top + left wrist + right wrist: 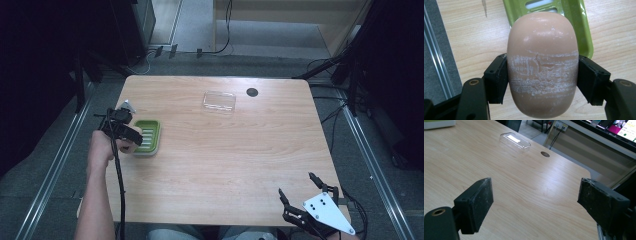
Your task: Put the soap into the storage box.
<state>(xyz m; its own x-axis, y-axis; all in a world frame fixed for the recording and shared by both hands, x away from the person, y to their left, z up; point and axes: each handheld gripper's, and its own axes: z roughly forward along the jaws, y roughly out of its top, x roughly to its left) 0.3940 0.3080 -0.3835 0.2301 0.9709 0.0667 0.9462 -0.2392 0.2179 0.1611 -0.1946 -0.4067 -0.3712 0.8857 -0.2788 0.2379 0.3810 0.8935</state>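
Observation:
A peach-coloured oval soap bar with white scuff marks is clamped between the jaws of my left gripper, held just above the near left corner of a green slotted soap dish. From above, the left gripper hangs over the left edge of the soap dish at the table's left side. My right gripper rests at the table's front right corner, open with nothing between its pads. A clear plastic lid lies at the back middle of the table, also clear plastic lid.
A dark round cable hole sits in the wooden table near the lid. Metal floor rails run along both sides. The table's left edge is close to the left gripper.

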